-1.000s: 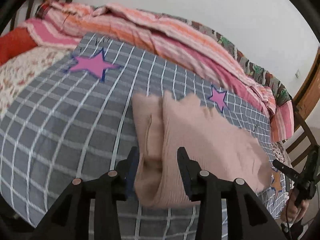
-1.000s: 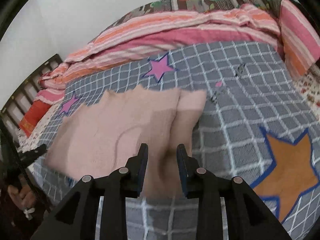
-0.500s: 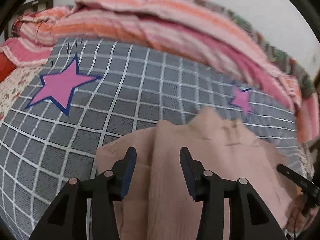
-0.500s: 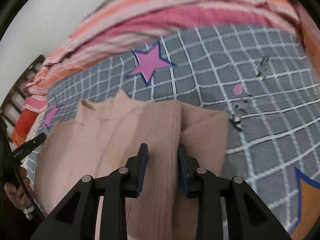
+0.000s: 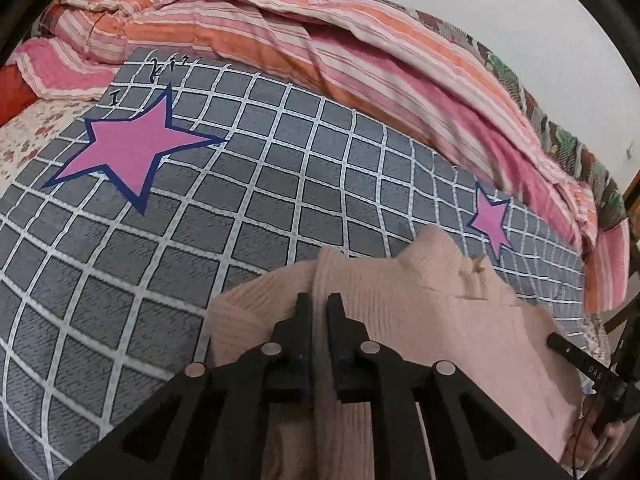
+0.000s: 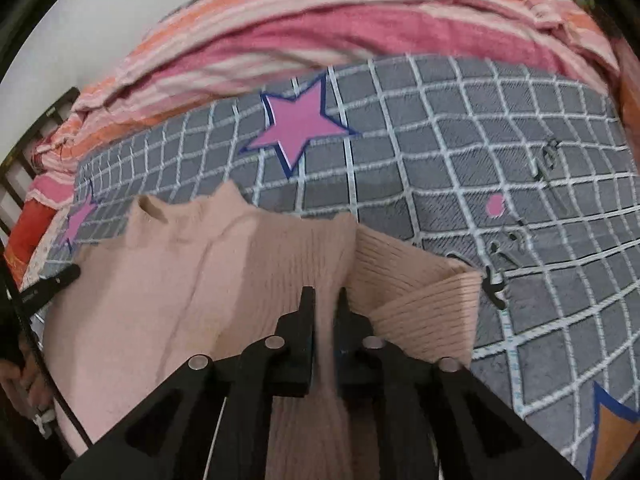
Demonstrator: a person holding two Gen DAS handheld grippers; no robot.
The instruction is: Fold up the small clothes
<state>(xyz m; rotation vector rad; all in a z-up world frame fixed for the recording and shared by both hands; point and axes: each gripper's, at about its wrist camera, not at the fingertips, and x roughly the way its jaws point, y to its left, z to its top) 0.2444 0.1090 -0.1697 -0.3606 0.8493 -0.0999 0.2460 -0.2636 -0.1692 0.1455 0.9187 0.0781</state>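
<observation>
A pale pink ribbed sweater lies spread on the near part of a grey checked blanket with pink stars. The left gripper pinches a fold at its left edge, and the right gripper pinches a fold near its folded-in right sleeve. A striped quilt is heaped along the far side.

Both claws pinched nearly closed

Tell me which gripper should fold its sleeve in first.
Right, probably. The right gripper is shut on the sweater beside a sleeve already doubled over; the left gripper pinches the sweater where its sleeve lies flatter.
</observation>
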